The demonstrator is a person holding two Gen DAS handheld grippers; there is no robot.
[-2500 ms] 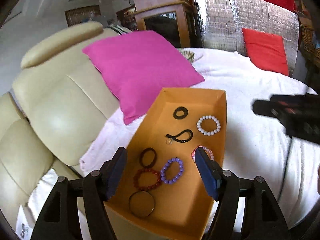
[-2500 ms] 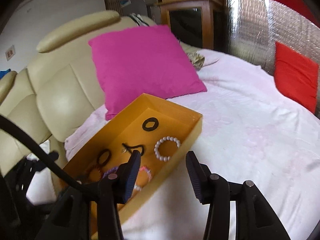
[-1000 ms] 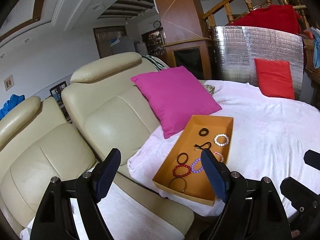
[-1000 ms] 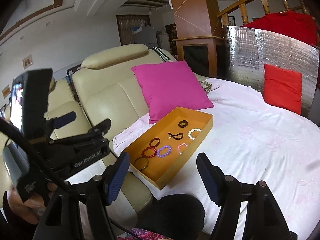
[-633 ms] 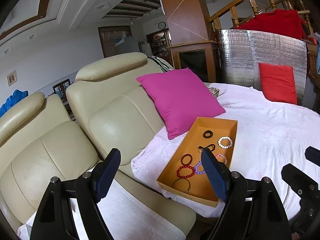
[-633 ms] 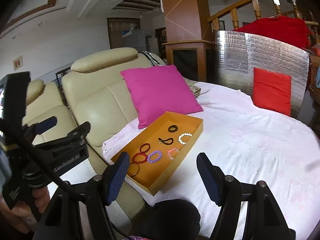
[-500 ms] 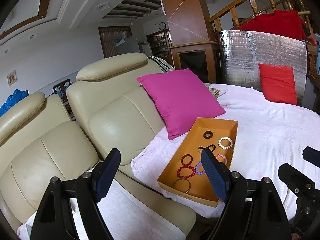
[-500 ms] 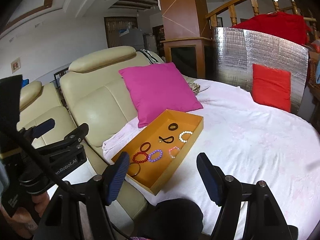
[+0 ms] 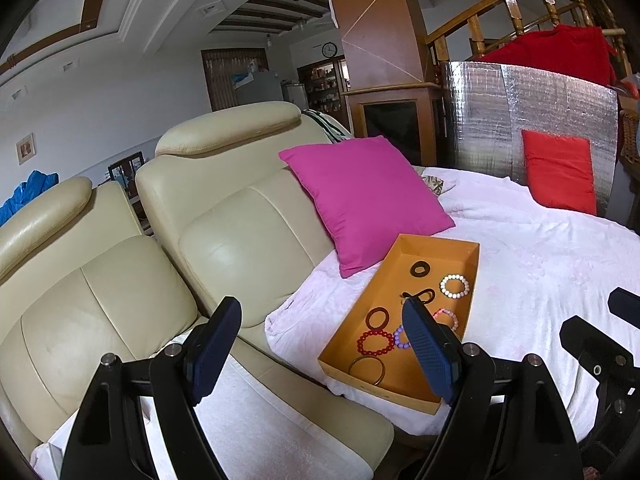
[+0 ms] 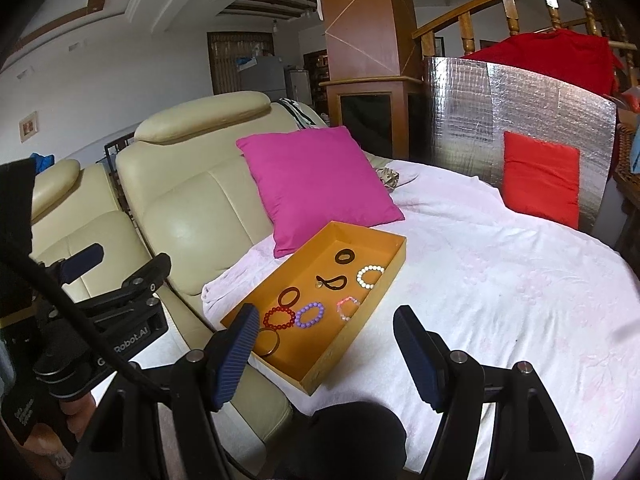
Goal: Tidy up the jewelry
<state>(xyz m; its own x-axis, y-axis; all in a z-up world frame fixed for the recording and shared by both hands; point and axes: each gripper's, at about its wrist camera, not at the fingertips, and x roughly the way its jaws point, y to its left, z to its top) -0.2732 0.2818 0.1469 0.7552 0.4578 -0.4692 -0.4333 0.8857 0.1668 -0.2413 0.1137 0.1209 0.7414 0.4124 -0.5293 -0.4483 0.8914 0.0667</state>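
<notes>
An orange tray [image 9: 474, 264] [image 10: 384, 284] lies on a white-covered table and holds several bracelets and rings: a white bead bracelet [image 9: 454, 285] [image 10: 370, 276], a red bead bracelet [image 9: 375, 343] [image 10: 279, 318], a purple one [image 10: 309, 314], a pink one [image 10: 348, 307], and dark rings [image 9: 420, 268] [image 10: 344, 256]. My left gripper [image 9: 320, 344] is open and empty, held back from the tray's near end. My right gripper [image 10: 326, 354] is open and empty, also back from the tray. The left gripper's body shows in the right wrist view [image 10: 120, 300].
A magenta cushion [image 9: 364, 200] [image 10: 316, 184] leans on the cream sofa [image 9: 224, 216] behind the tray. A red cushion [image 10: 540, 176] rests against a silver foil panel [image 10: 520, 108] at the far side. The white cloth [image 10: 500, 280] spreads right of the tray.
Both grippers have pulled far back and up from the tray since 2.5 s ago; in the last half second they barely move. Both stay open.
</notes>
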